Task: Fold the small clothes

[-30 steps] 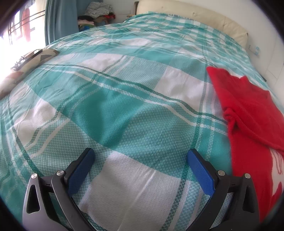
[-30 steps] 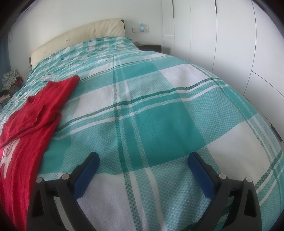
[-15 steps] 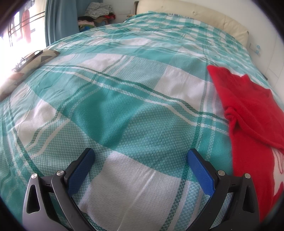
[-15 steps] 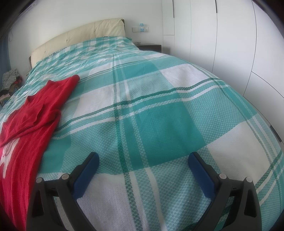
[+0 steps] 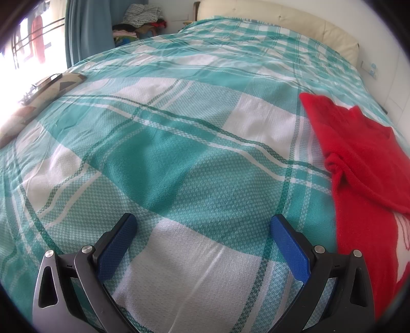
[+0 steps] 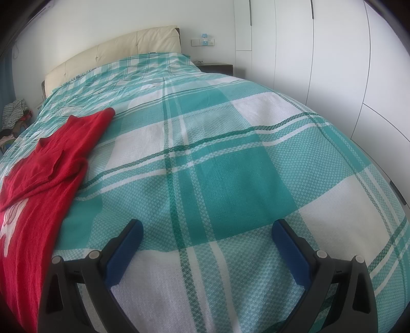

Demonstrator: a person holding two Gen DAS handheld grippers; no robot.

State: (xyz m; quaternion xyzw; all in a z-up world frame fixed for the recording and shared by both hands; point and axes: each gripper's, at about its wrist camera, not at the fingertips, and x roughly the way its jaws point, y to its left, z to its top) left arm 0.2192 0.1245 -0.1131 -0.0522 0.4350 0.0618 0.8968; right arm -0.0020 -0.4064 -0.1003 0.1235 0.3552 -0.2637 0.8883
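A small red knitted garment (image 5: 358,164) lies spread on the teal and white checked bed cover (image 5: 179,153), at the right edge of the left wrist view, with a sleeve folded over its body and a white print low down. It also shows at the left of the right wrist view (image 6: 51,164). My left gripper (image 5: 203,222) is open and empty, low over the cover, left of the garment. My right gripper (image 6: 207,228) is open and empty, over the cover, right of the garment.
A cream headboard (image 6: 115,48) stands at the far end of the bed. White wardrobe doors (image 6: 333,64) run along the right side. A patterned cushion with a dark flat object (image 5: 43,87) lies at the left edge. A pile of clothes (image 5: 141,20) sits beyond the bed.
The left wrist view has shifted very slightly, so the red garment sits a touch further right. Both grippers stay open and almost still.
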